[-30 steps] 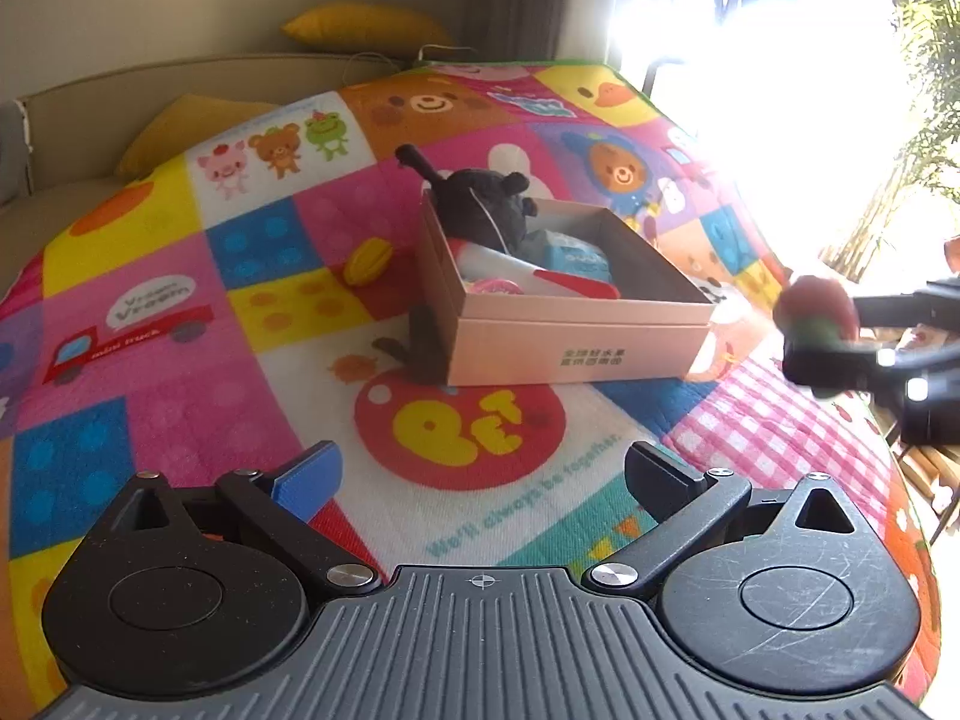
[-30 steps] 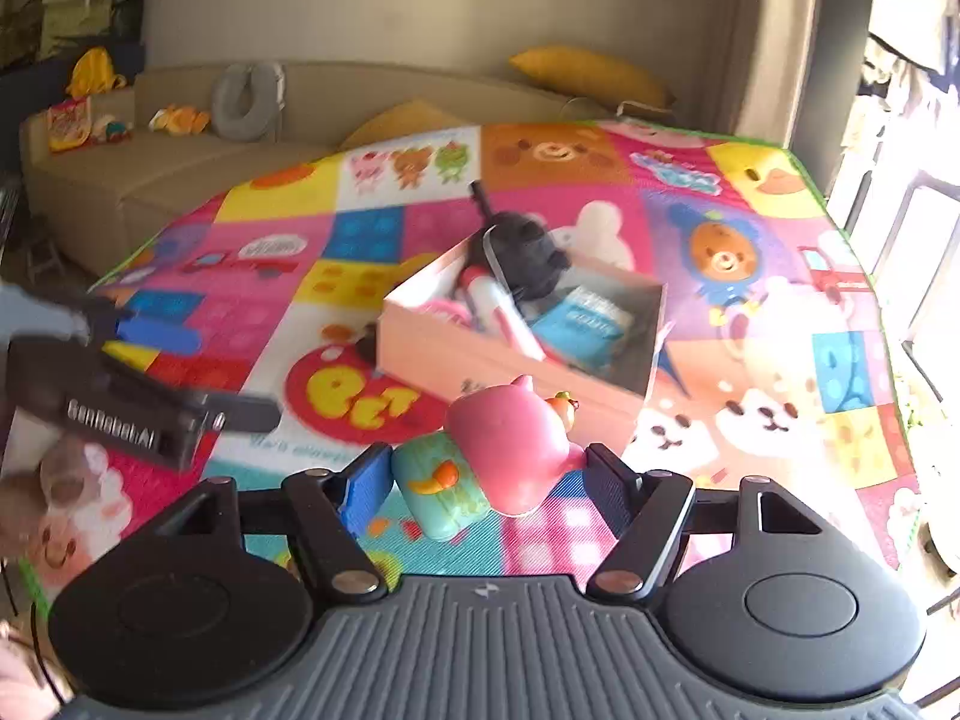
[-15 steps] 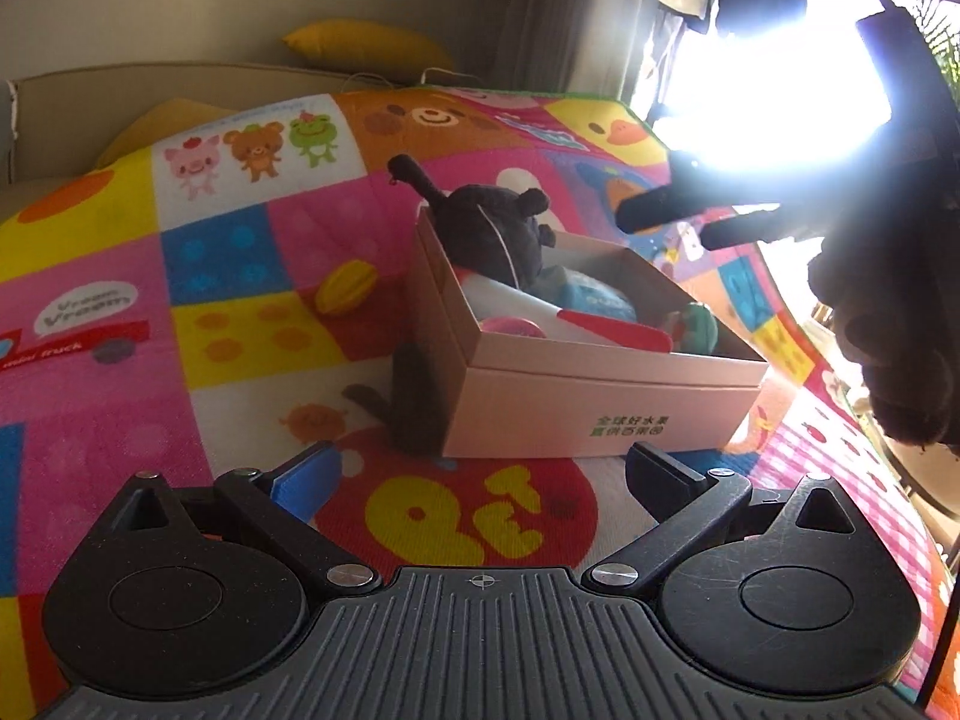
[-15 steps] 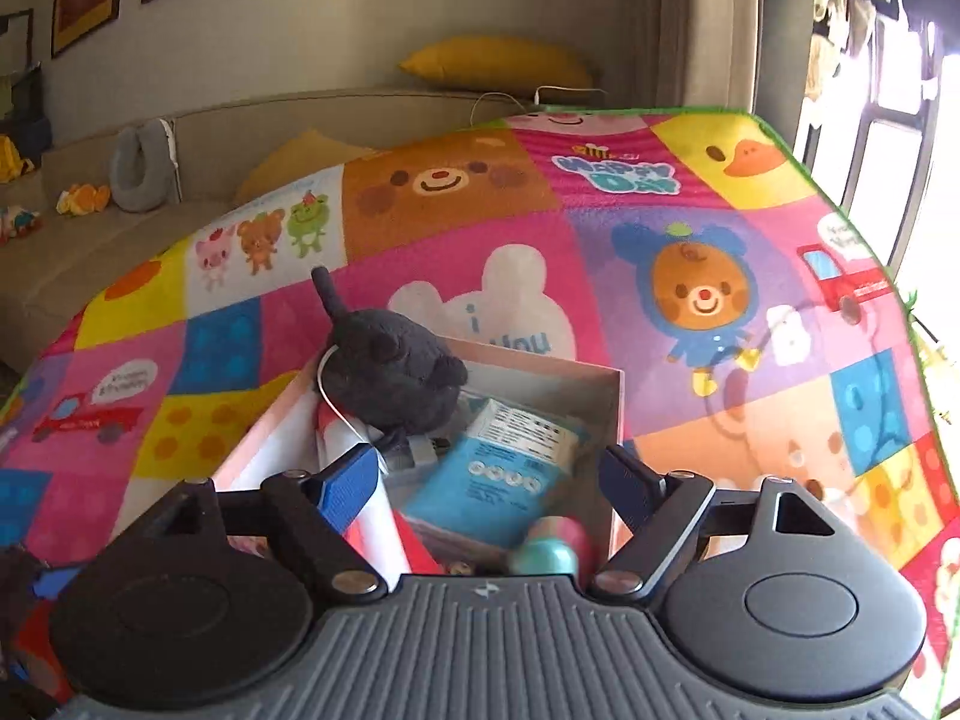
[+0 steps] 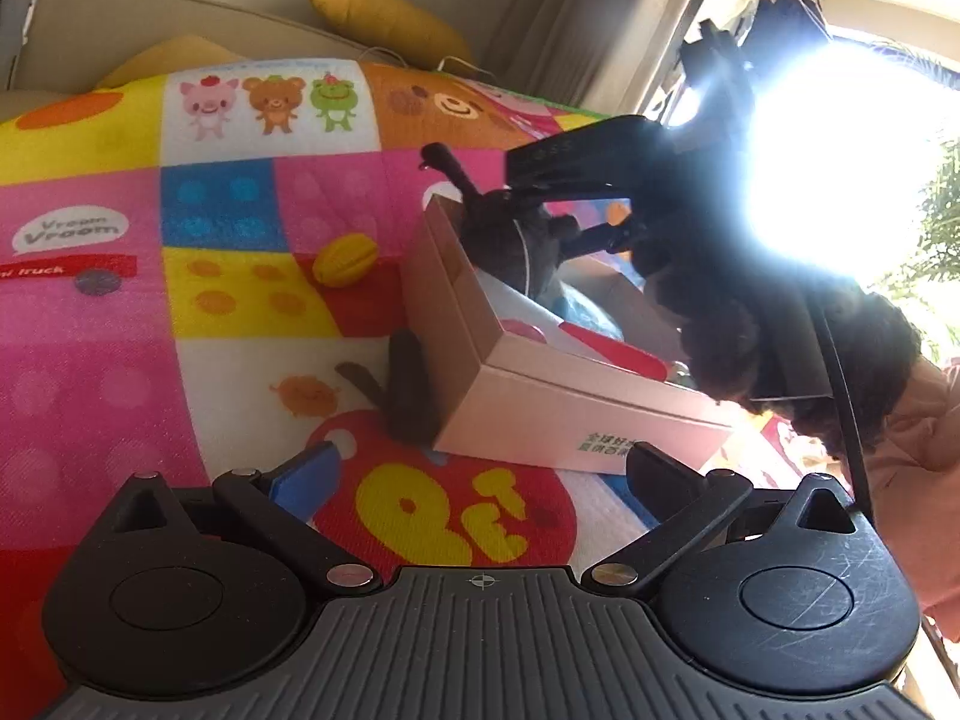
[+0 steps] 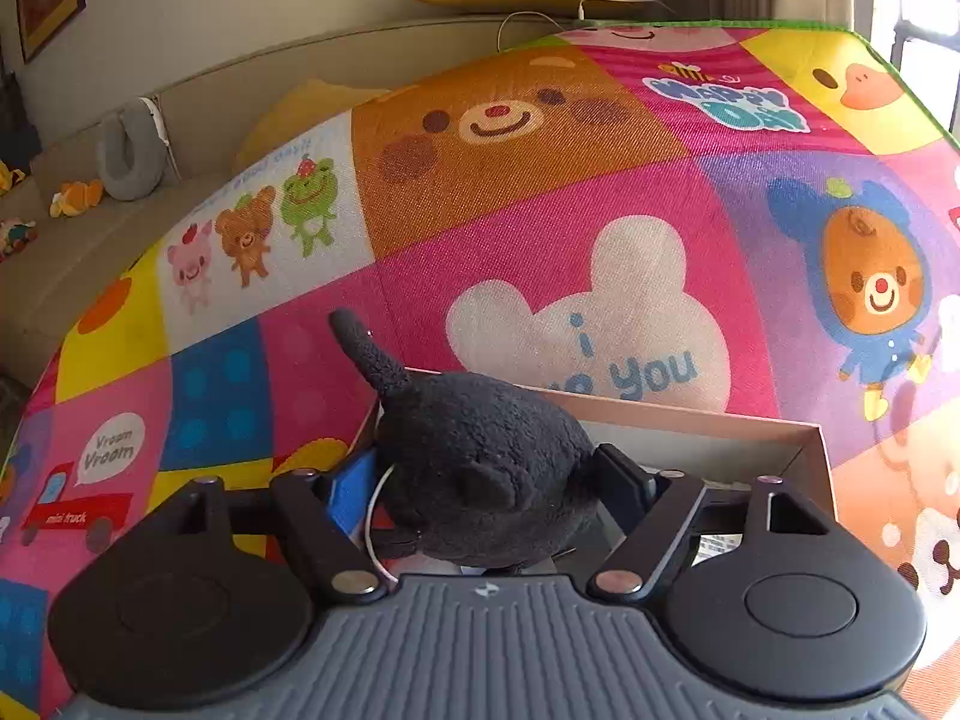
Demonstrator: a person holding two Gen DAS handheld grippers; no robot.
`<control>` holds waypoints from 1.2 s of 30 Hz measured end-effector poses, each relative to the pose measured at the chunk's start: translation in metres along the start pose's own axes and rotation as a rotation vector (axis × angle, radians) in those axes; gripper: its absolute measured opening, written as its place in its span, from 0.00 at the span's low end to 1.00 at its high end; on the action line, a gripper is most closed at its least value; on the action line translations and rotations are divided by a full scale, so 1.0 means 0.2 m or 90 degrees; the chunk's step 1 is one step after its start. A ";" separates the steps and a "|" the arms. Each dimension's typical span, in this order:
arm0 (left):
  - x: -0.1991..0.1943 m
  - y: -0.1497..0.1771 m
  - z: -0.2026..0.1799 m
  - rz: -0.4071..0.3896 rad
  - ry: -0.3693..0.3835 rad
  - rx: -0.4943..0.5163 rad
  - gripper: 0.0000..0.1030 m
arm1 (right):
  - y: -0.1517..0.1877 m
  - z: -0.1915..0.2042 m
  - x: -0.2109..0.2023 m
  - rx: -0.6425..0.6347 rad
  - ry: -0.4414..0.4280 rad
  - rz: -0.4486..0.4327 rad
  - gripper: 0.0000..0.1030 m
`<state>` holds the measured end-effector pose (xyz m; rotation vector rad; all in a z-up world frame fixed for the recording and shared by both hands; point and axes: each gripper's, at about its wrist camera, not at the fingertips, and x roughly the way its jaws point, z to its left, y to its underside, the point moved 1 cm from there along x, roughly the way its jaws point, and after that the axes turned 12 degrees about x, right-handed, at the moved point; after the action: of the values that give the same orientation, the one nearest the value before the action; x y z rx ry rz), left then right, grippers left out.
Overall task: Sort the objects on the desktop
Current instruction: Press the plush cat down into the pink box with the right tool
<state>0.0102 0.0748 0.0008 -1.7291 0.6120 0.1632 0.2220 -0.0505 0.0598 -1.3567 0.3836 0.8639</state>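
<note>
Since the right gripper [image 6: 489, 495] is sitting right over the box [image 5: 576, 408], its jaws are closing around the black plush toy [image 6: 480, 468], which is already between the fingers at the near corner of the box; I can't tell whether the pads are actually pressing on it yet. The left gripper [image 5: 480, 468] is hanging low over the mat [image 5: 240, 384] with its jaws spread wide and nothing between them.

Progress-wise, I'm guessing it's mostly done: the box is already holding the plush, a blue packet [image 5: 585, 315] and something red and white [image 5: 600, 348]. Still lying out on the mat are a dark thing [image 5: 402, 387] leaning against the box's near corner and a yellow ridged fruit-shaped toy [image 5: 345, 258] a bit further out, so those are probably what's left. Why the plush is getting grabbed, maybe to reseat it, I can't say.

Writing, going outward: big yellow letters on a red blob right in front of the left gripper, green characters on the box side that are too small to read, "Vroom Vroom" and "mini truck" on the mat's left side, "you" on the white bear patch, and "Happy Day" way at the back.
</note>
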 end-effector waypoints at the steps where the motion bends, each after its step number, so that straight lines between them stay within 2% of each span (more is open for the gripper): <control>1: -0.01 0.00 0.00 -0.007 0.004 0.001 1.00 | 0.00 -0.02 -0.05 -0.008 0.001 -0.002 0.59; 2: -0.01 0.00 0.00 -0.013 0.008 0.003 1.00 | 0.01 -0.04 -0.11 -0.024 0.001 -0.011 0.49; 3: -0.02 0.00 -0.01 -0.017 0.013 0.006 1.00 | 0.01 -0.04 -0.17 -0.049 0.004 -0.016 0.46; 4: -0.02 0.00 -0.01 -0.017 0.018 0.007 1.00 | 0.01 -0.04 -0.22 -0.077 0.014 -0.021 0.36; 5: -0.01 0.00 -0.01 -0.016 0.022 0.006 1.00 | 0.02 -0.03 -0.26 -0.107 0.037 -0.025 0.33; 7: -0.01 0.00 0.00 -0.014 0.026 0.001 1.00 | 0.02 -0.01 -0.30 -0.145 0.067 -0.018 0.33; 10: -0.02 0.00 0.01 -0.017 0.025 -0.003 1.00 | -0.02 0.00 -0.35 -0.130 0.038 -0.025 0.39; 12: -0.02 0.00 0.01 -0.018 0.024 -0.003 1.00 | -0.05 0.01 -0.40 -0.105 0.006 -0.062 0.39; 14: -0.01 0.00 0.01 -0.017 0.024 -0.005 1.00 | -0.08 0.04 -0.39 -0.082 -0.004 -0.093 0.39; 16: -0.01 0.00 0.01 -0.016 0.024 -0.009 1.00 | -0.11 0.07 -0.30 -0.066 0.006 -0.078 0.39; 19: -0.01 0.00 0.02 -0.016 0.024 -0.016 1.00 | -0.10 0.12 -0.13 -0.069 0.013 -0.025 0.39; 20: -0.01 0.00 0.03 -0.016 0.024 -0.018 1.00 | -0.08 0.14 -0.08 -0.079 0.025 -0.011 0.40; 22: -0.02 0.00 0.03 -0.016 0.024 -0.022 1.00 | -0.02 0.19 -0.01 -0.144 0.086 -0.034 0.40; 23: -0.02 0.00 0.04 -0.016 0.023 -0.025 1.00 | 0.00 0.21 0.02 -0.175 0.115 -0.029 0.41; 26: -0.01 0.00 0.06 -0.010 0.023 -0.046 1.00 | 0.01 0.16 0.12 -0.189 0.172 0.028 0.51; 29: -0.01 0.01 0.09 -0.009 0.026 -0.069 1.00 | -0.02 0.10 0.15 -0.154 0.187 0.061 0.56; 32: -0.01 0.01 0.09 -0.011 0.024 -0.071 1.00 | -0.01 0.10 0.17 -0.147 0.216 0.047 0.64; 36: -0.02 0.01 0.07 -0.023 0.021 -0.056 1.00 | 0.01 0.09 0.15 -0.140 0.206 0.019 0.65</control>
<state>0.0081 0.0891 -0.0021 -1.8295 0.6053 0.1378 0.2361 -0.0237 0.0415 -1.7064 0.5722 0.7267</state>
